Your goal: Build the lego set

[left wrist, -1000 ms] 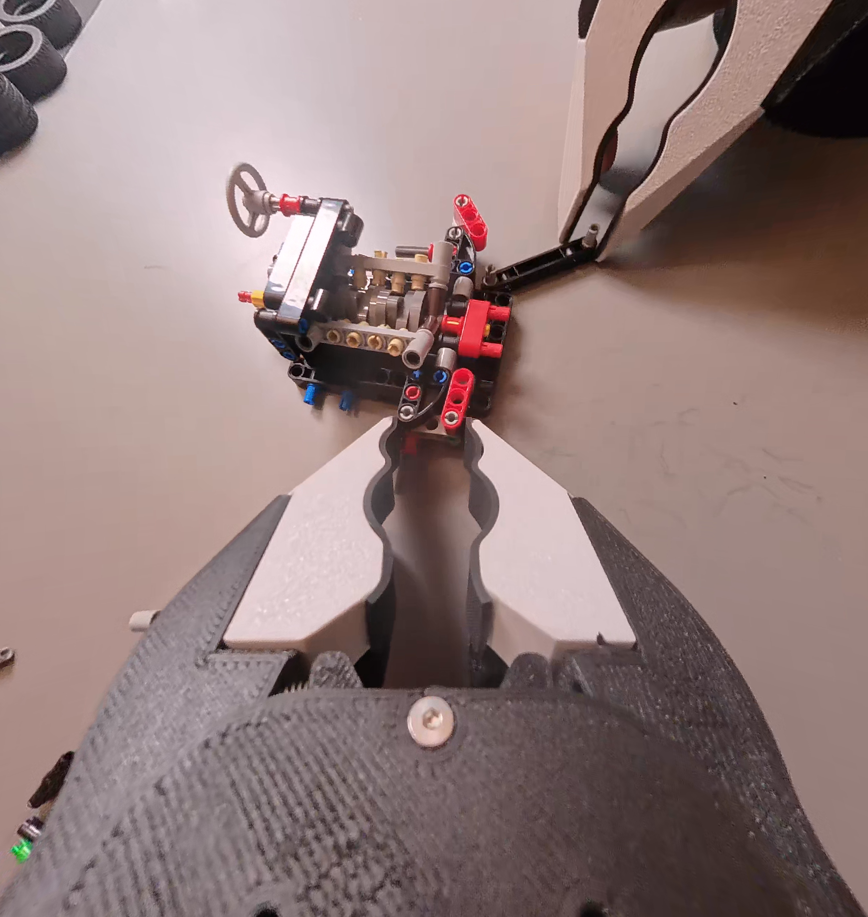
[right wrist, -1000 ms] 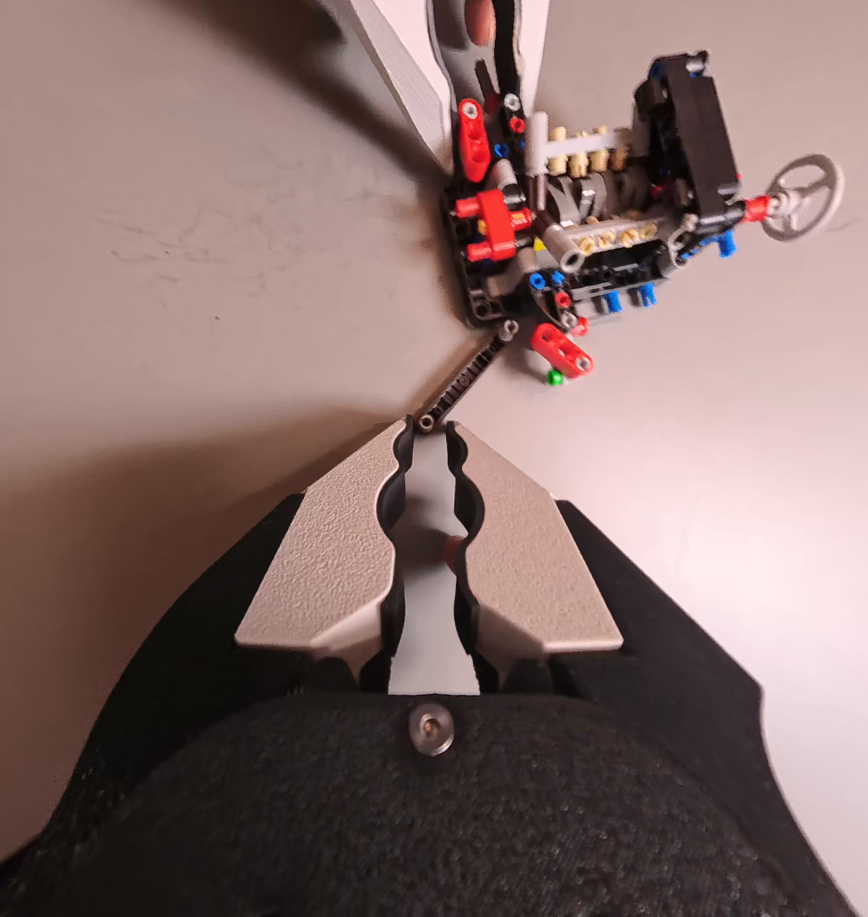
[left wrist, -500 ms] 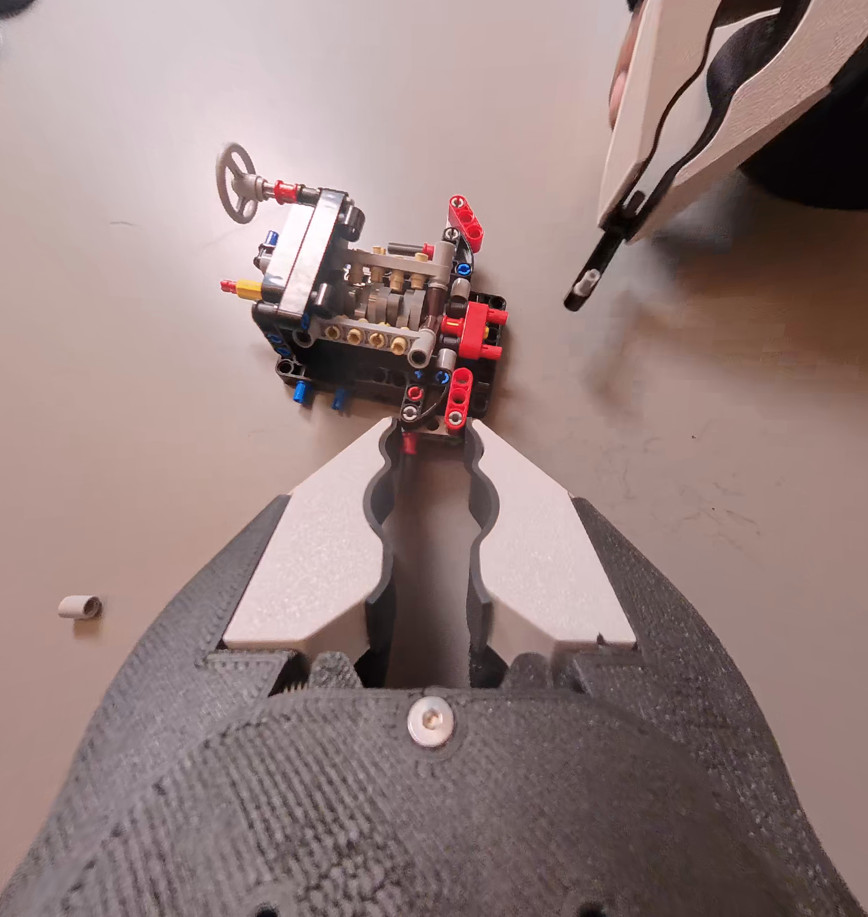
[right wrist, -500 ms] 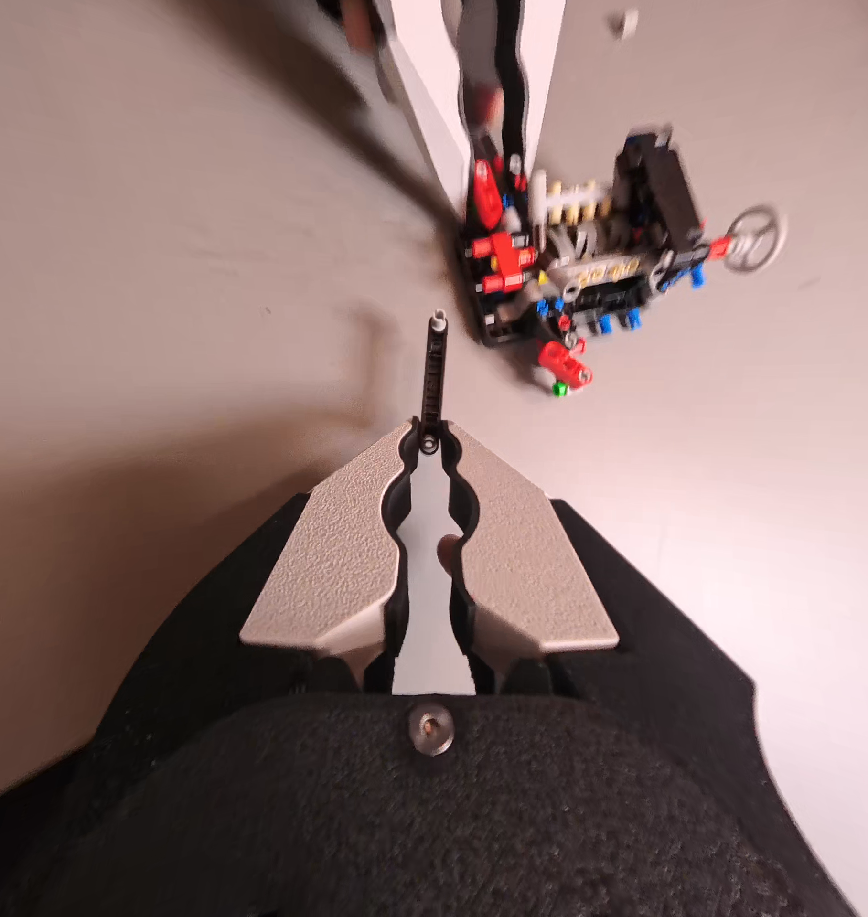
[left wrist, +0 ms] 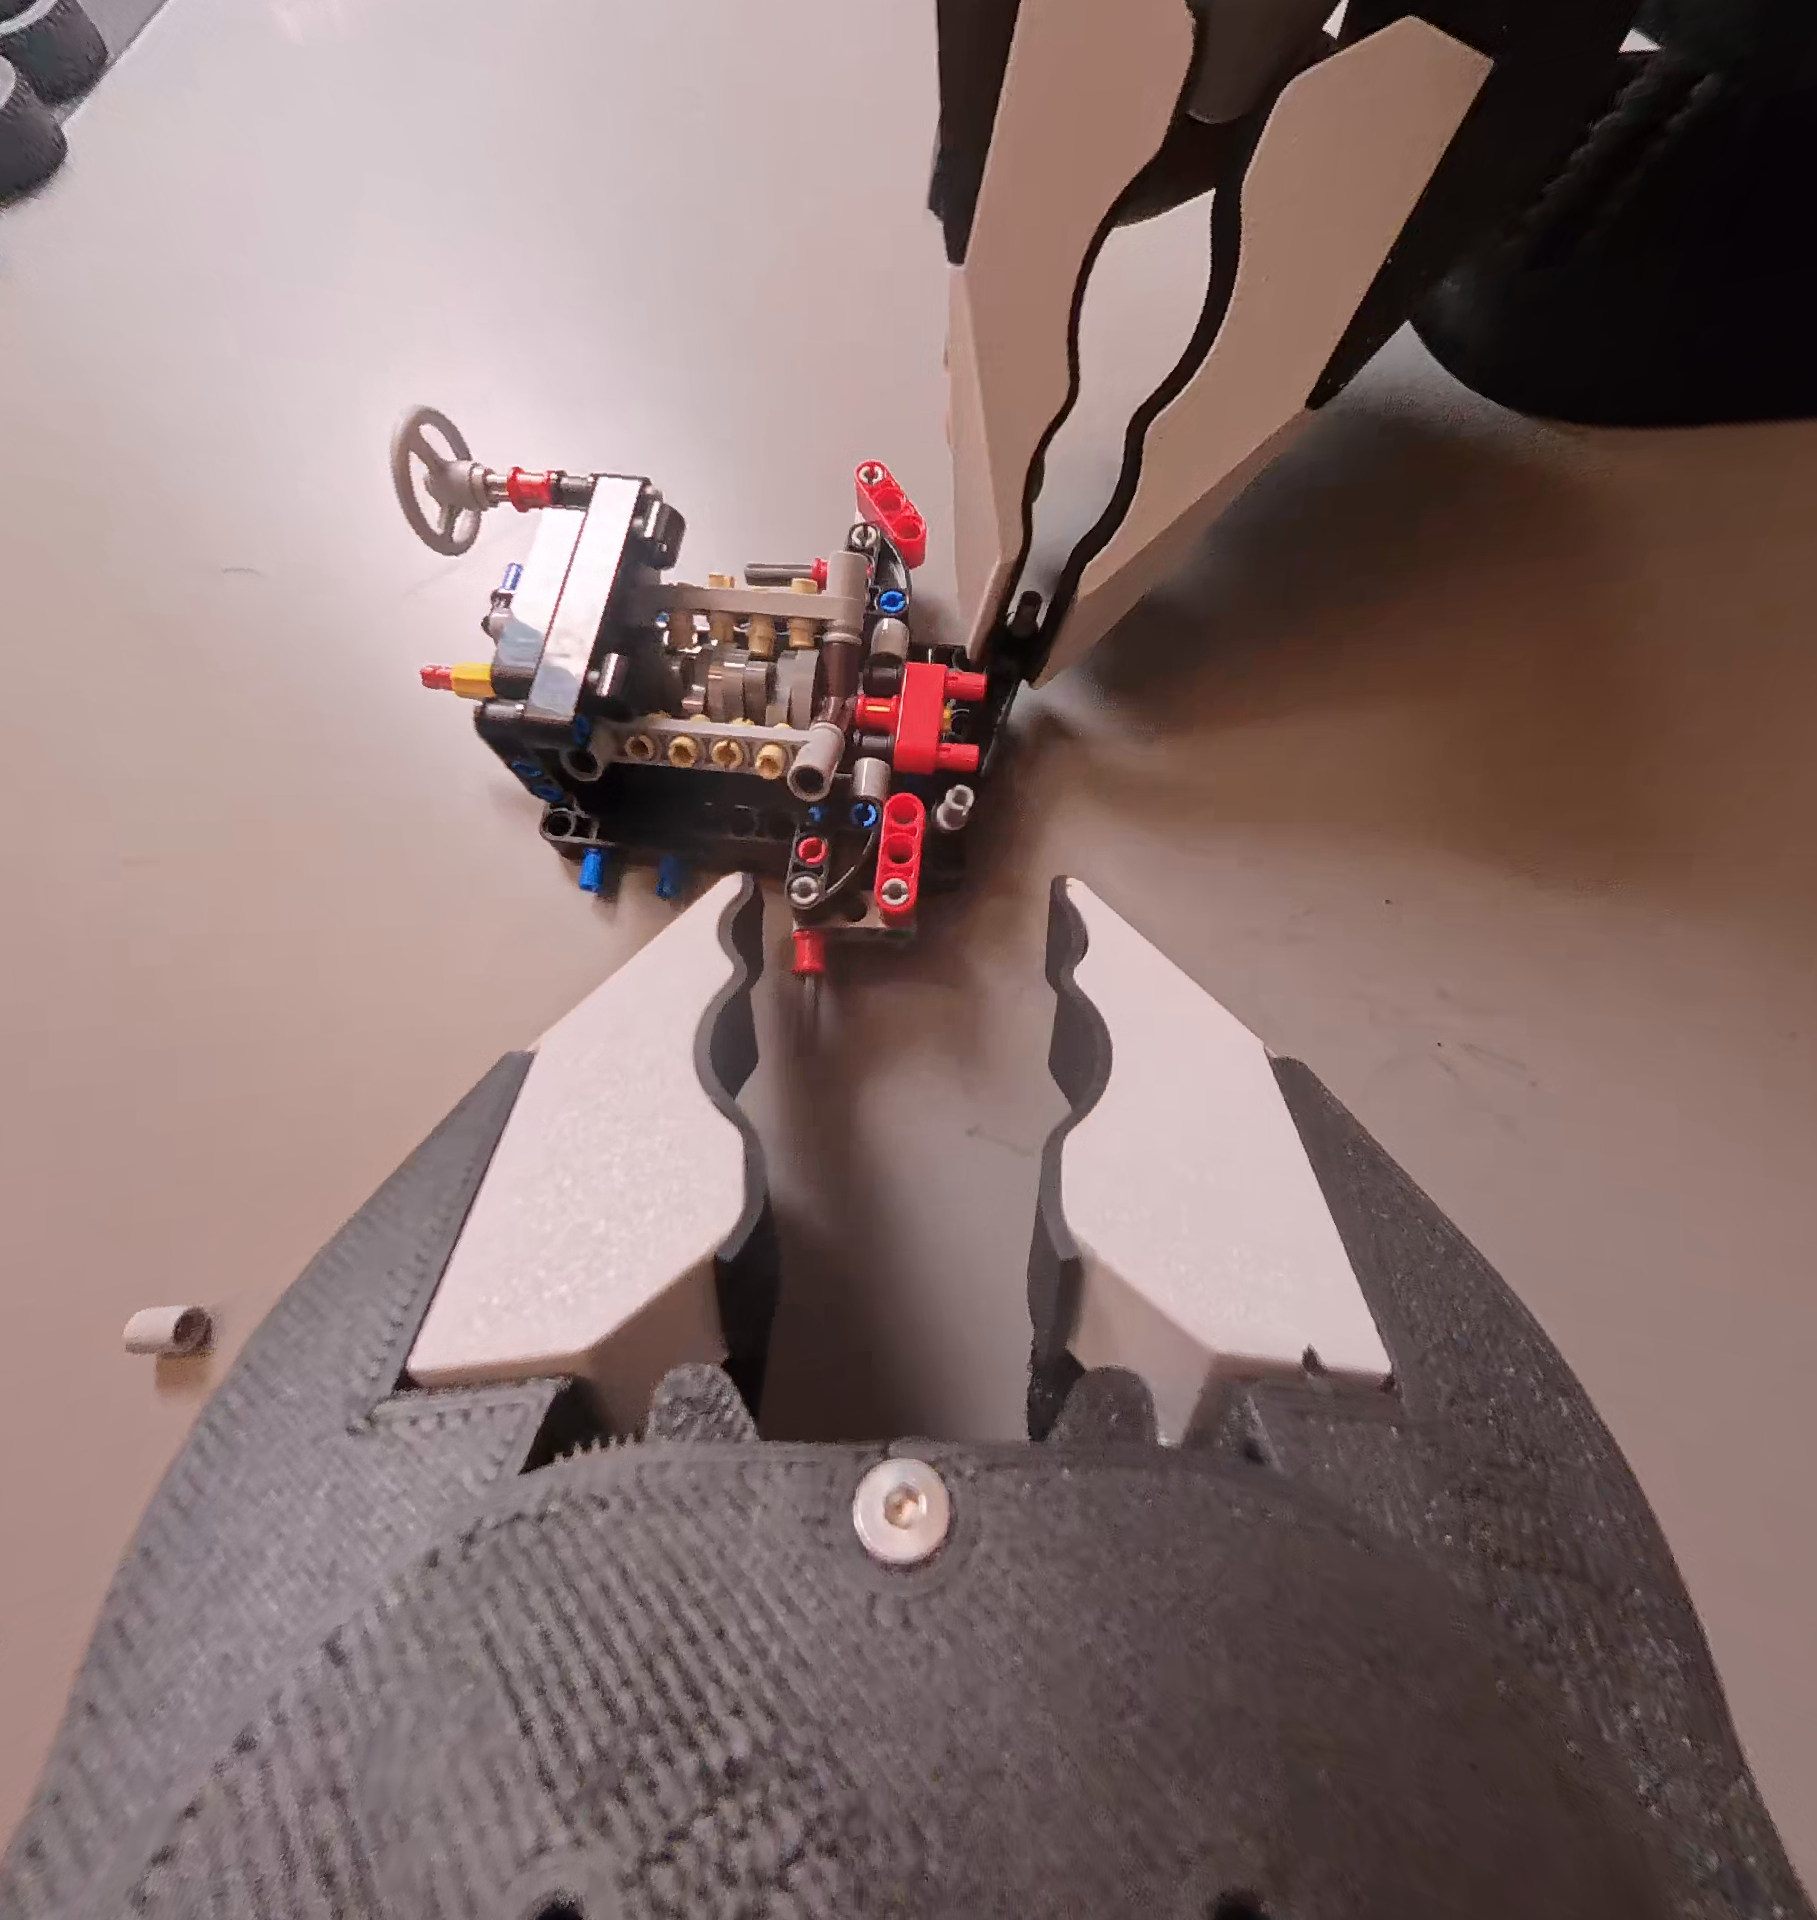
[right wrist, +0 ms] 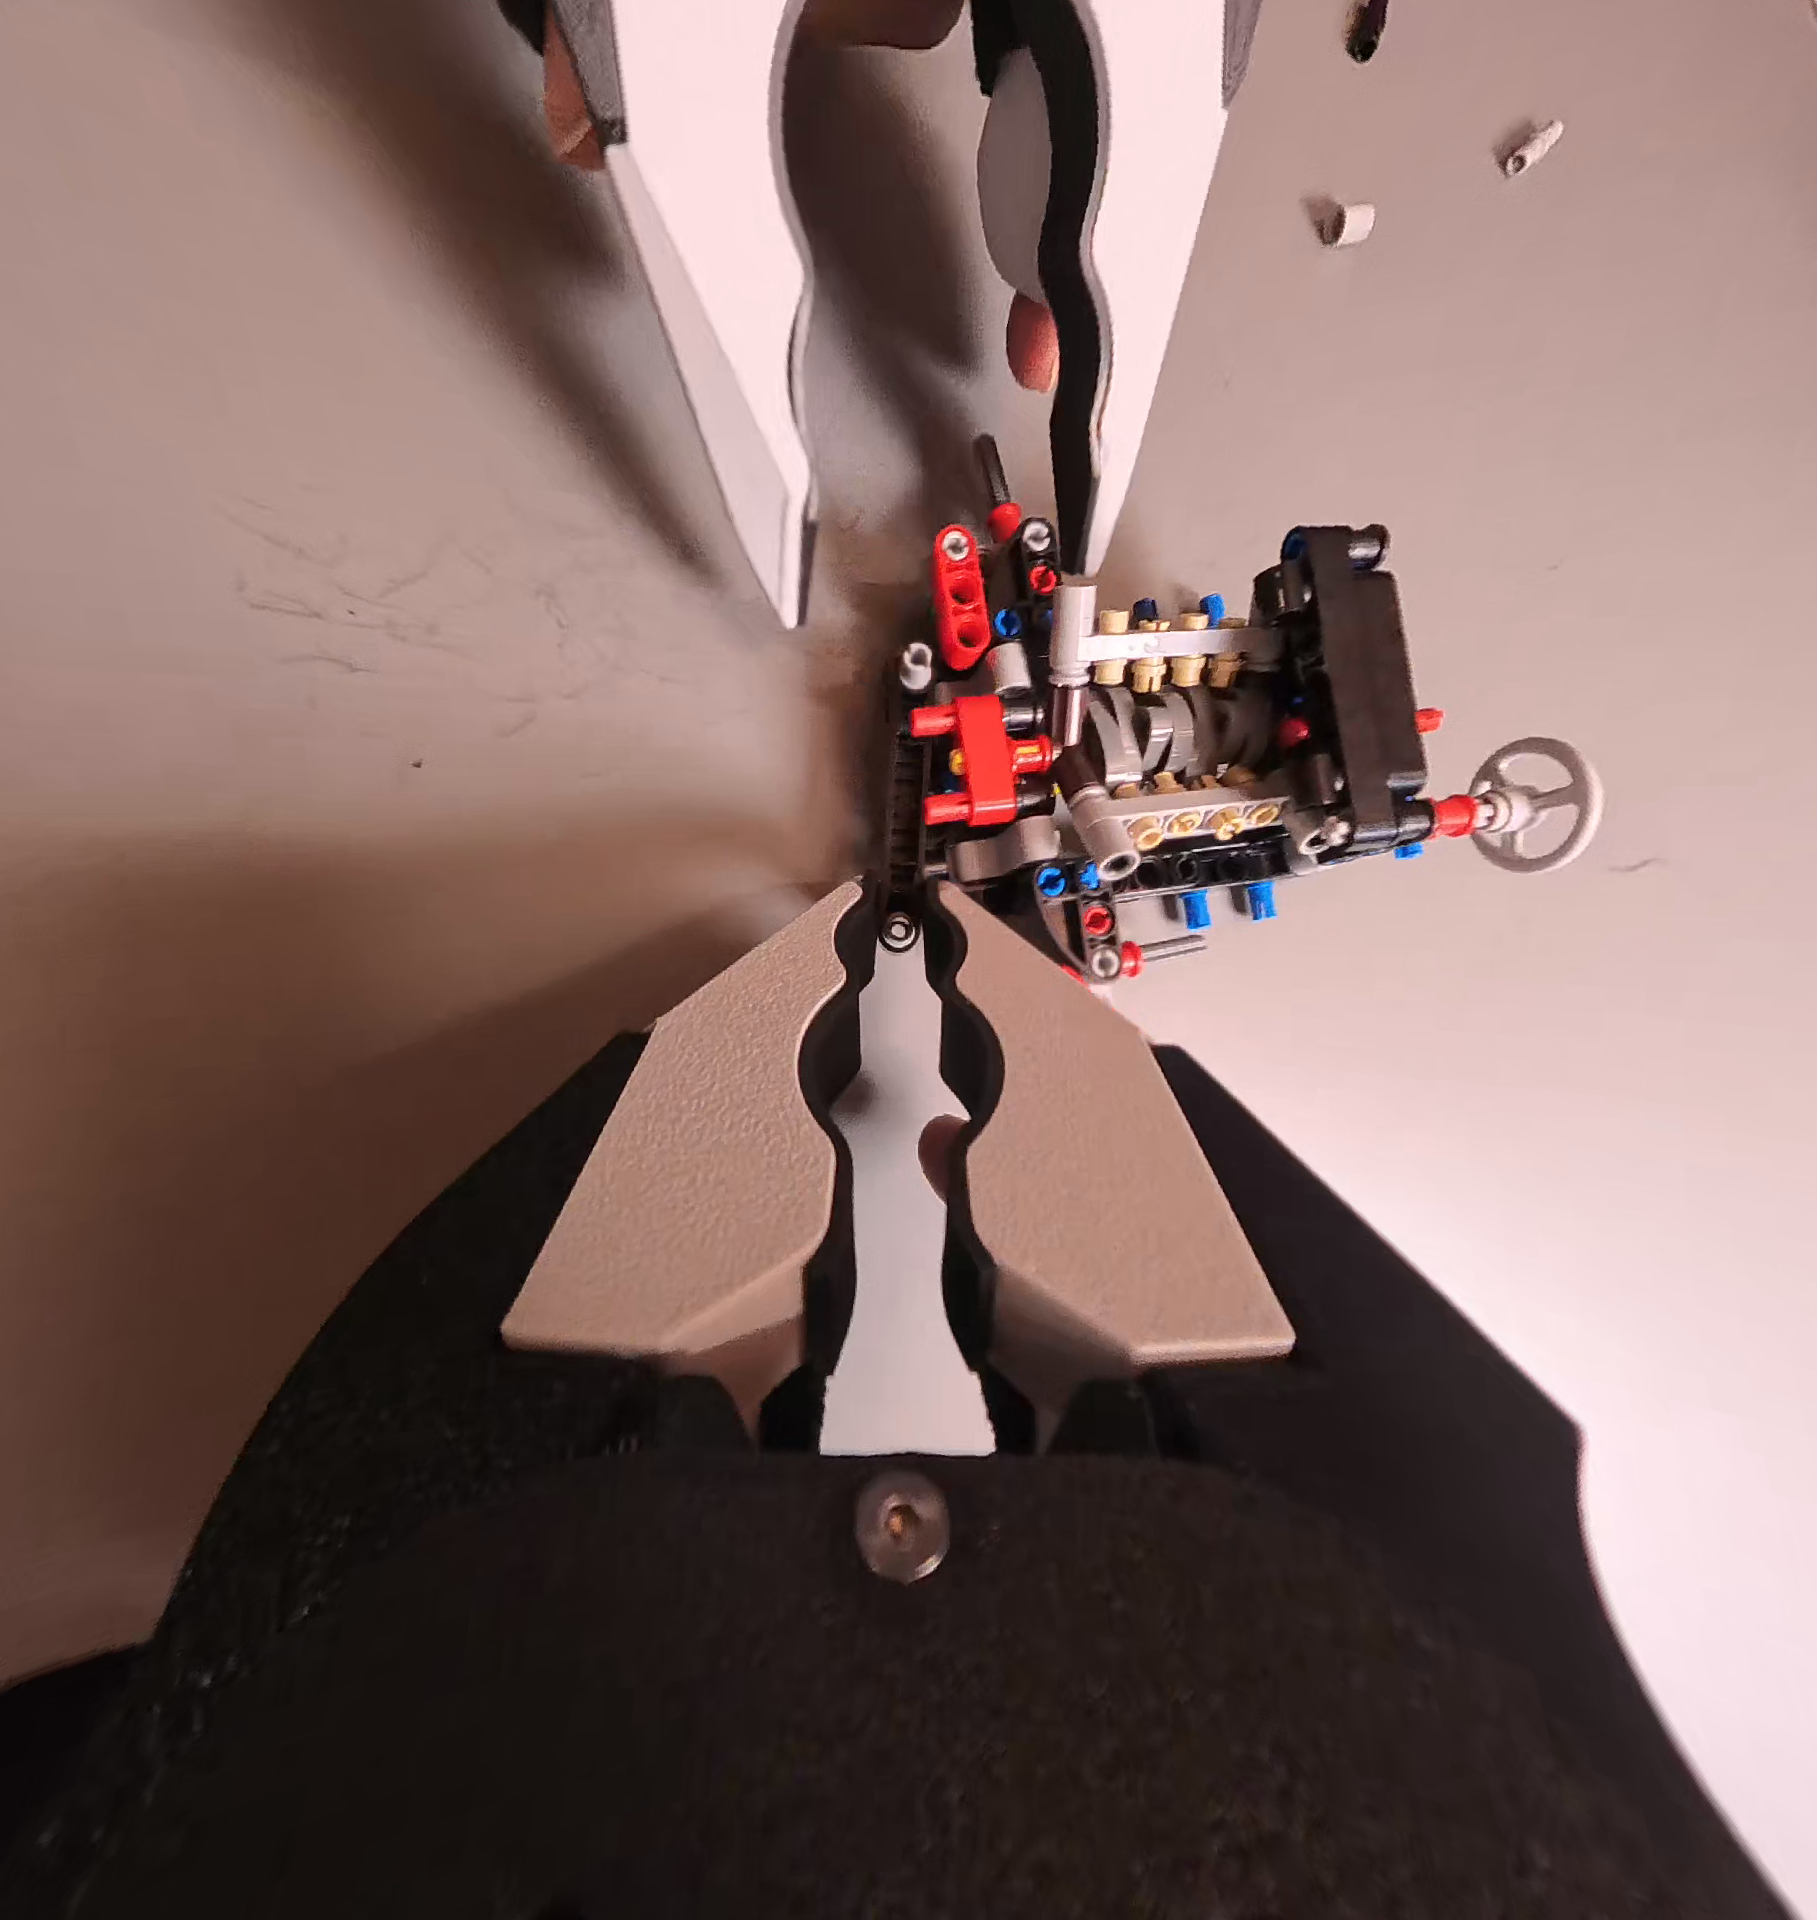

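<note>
Now we keep the right gripper clenched on the black rack, pressing it w/ care along the lego assembly's left edge. The left gripper is released at the near side, prob. ready to steady it.

Beige table bears faint scuffs.

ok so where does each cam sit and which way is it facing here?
Left wrist view: on the left tongs, looking forward and down along their open fingers at the lego assembly; the right tongs come in from the top.
Right wrist view: on the right tongs, shut on a black toothed beam, facing the assembly from the opposite side.
Shared: the assembly, its grey steering wheel, both tongs.
</note>
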### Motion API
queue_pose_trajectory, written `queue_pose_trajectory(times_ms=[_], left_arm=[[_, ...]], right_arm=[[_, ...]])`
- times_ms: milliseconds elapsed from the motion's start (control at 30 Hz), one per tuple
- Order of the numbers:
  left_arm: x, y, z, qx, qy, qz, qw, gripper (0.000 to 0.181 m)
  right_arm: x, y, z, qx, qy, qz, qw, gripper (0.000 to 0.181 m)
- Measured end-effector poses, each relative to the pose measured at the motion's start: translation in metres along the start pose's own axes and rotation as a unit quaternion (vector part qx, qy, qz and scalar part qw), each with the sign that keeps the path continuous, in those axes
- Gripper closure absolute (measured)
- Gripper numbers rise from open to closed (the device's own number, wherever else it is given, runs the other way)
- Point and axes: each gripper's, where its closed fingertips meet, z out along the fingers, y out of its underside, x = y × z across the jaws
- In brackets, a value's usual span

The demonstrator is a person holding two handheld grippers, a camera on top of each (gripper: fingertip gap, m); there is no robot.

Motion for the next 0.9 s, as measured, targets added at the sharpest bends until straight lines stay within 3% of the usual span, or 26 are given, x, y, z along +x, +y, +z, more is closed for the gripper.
queue_pose_trajectory(times_ms=[400, 900], left_arm=[[-0.007, 0.002, 0.011, -0.011, -0.034, 0.001, 0.999, 0.142], [-0.008, -0.006, 0.009, 0.004, -0.049, -0.028, 0.998, 0.142]], right_arm=[[0.010, -0.003, 0.002, 0.015, 0.019, 0.004, 1.000, 0.173], [0.013, 0.003, -0.009, 0.013, 0.066, -0.009, 0.998, 0.170]])
